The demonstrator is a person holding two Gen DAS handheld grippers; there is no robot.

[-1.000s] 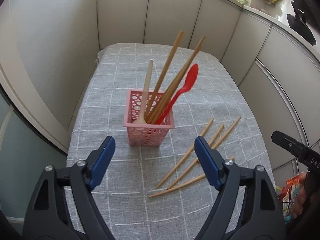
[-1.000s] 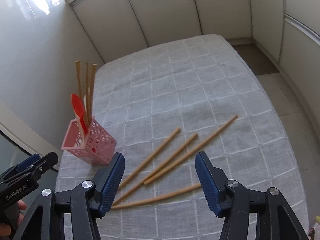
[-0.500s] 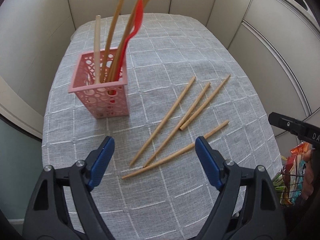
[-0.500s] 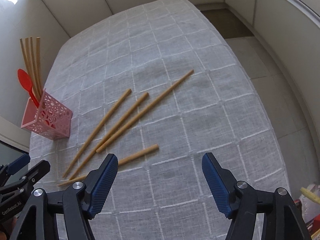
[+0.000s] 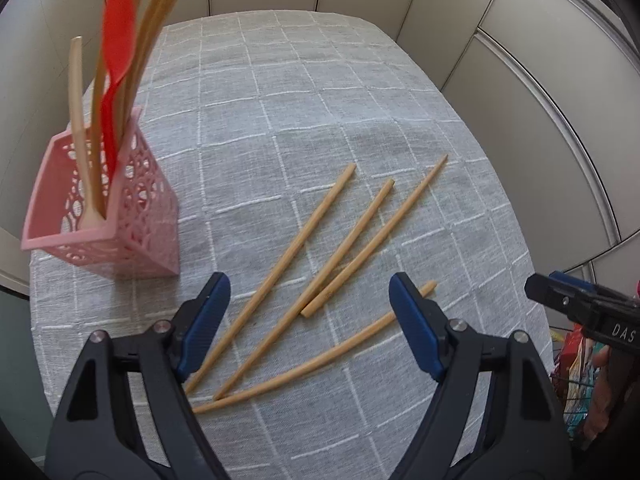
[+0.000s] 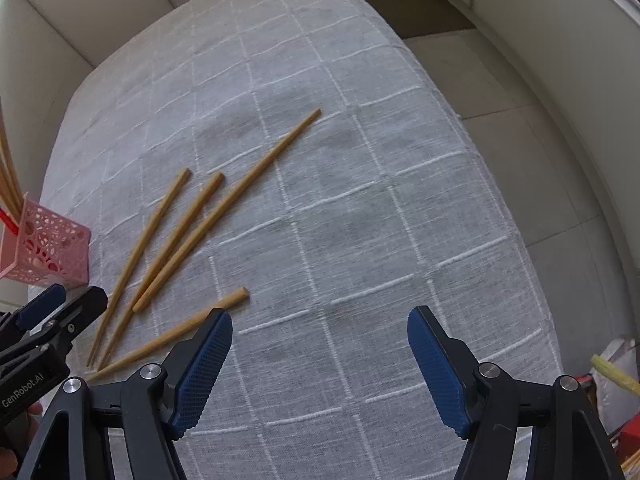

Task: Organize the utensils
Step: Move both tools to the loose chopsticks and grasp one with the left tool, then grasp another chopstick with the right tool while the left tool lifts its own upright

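Wooden chopsticks (image 5: 320, 264) lie fanned on the grey-clothed worktop (image 5: 320, 100) beside the pink holder (image 5: 120, 216), with the left gripper (image 5: 308, 320) spread empty above them and the right gripper (image 6: 320, 360) likewise spread, so the pick-up step seemingly calls for lowering and pinching one stick.

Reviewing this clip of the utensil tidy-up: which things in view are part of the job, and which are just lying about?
Part of the job:
- four loose chopsticks on the cloth
- pink holder
- red spoon, cream utensil and chopsticks already standing in it
- left gripper and right gripper, both open and empty

Just lying about:
- grey checked tablecloth
- colourful packets off the table's edge
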